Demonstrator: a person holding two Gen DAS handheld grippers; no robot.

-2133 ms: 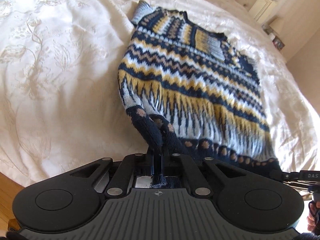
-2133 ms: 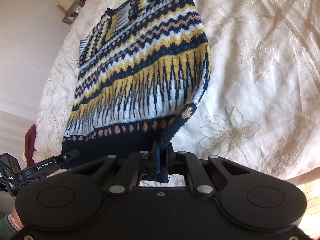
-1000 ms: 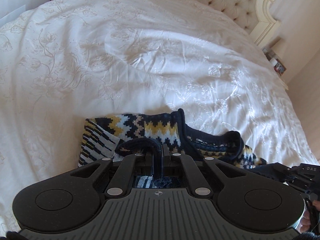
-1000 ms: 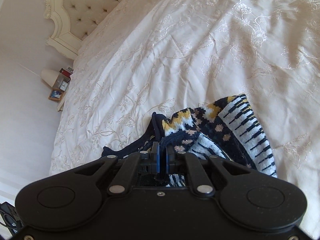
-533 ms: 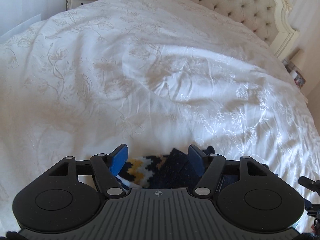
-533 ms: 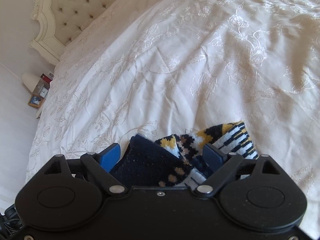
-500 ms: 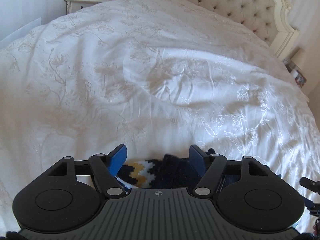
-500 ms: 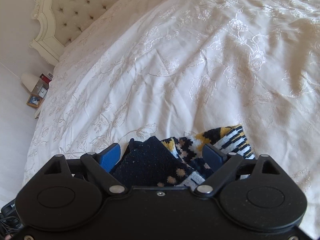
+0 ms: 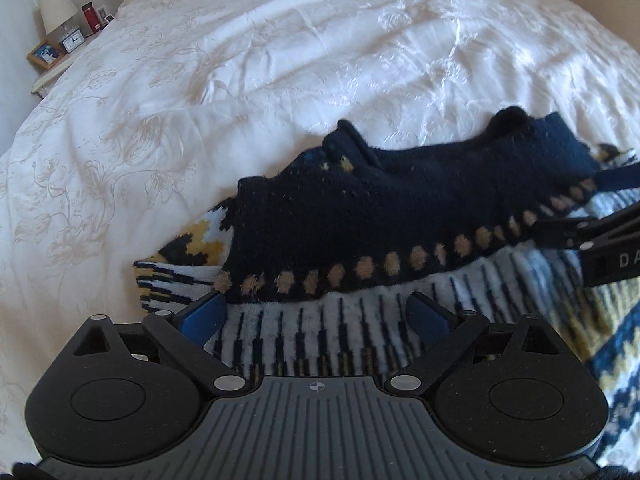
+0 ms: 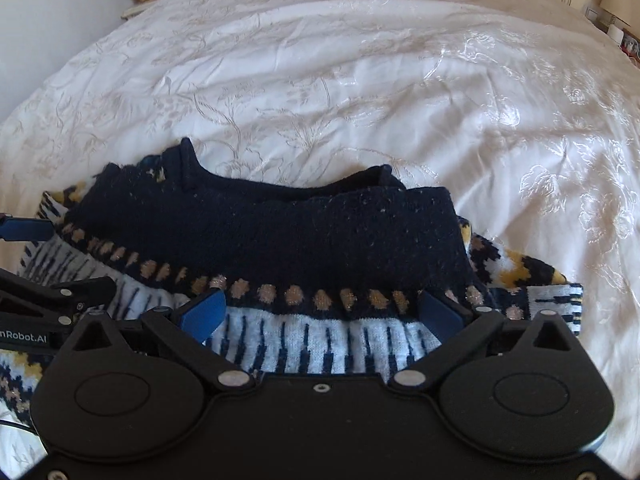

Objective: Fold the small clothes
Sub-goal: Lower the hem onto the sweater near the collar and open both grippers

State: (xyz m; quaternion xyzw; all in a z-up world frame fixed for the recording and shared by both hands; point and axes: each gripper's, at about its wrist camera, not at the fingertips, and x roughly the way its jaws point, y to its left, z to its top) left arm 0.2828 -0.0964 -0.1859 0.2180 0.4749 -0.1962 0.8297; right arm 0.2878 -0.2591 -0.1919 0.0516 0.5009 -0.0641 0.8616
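A navy, white and yellow patterned knit sweater [image 9: 360, 216] lies folded over on the white bedspread [image 9: 200, 80], its dark hem band with tan dots on top. It also shows in the right wrist view [image 10: 280, 236]. My left gripper [image 9: 316, 316] is open and empty, just above the sweater's near left part. My right gripper [image 10: 324, 316] is open and empty above the near right part. The right gripper's fingers [image 9: 592, 240] show at the right edge of the left view; the left gripper's fingers [image 10: 52, 296] show at the left edge of the right view.
The bedspread [image 10: 360, 80] stretches far beyond the sweater. A nightstand [image 9: 56, 52] with a lamp, clock and photo frame stands at the far left. Another bedside stand [image 10: 616, 28] is at the far right.
Both grippers carried the hem forward over the sweater, opened and let it go. Since half a second ago they have pulled back, so the folded sweater now shows in front of them.
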